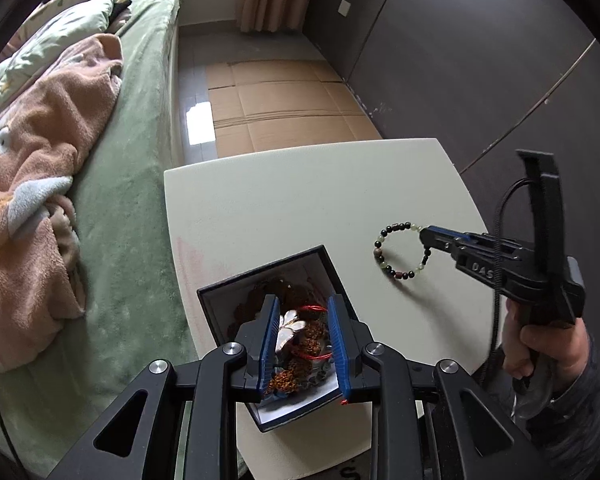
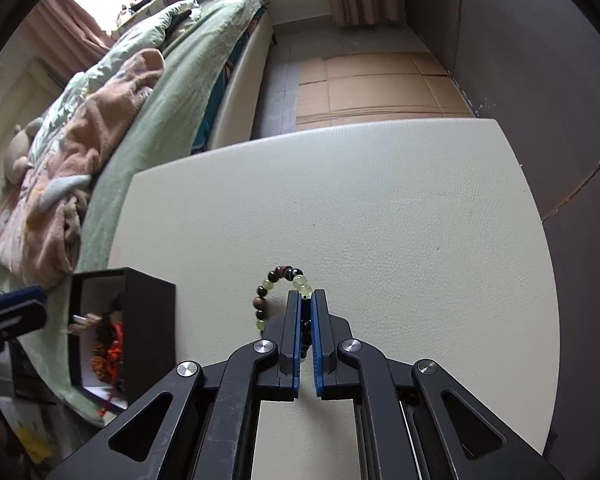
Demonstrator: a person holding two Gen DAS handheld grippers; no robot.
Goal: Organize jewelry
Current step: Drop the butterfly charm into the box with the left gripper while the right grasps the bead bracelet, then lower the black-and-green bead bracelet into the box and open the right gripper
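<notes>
Left hand-held gripper (image 1: 303, 340) hovers with its blue-padded fingers apart over the open black jewelry box (image 1: 278, 334), which stands at the table's (image 1: 300, 200) near left edge beside the green bed (image 1: 140, 160) and holds brown seed beads, red cord and a pale leaf-shaped piece. Further right, the beaded bracelet (image 1: 400, 250) lies on the table, and the right hand-held gripper (image 2: 306, 304) is closed on its near side, pinching the strand.

Left wrist: above the box (image 1: 268, 280), looking down, close.
Right wrist: low over the surface (image 2: 380, 208), facing the bed (image 2: 172, 92).
Shared: surface, box, bracelet (image 1: 400, 252), bed.
</notes>
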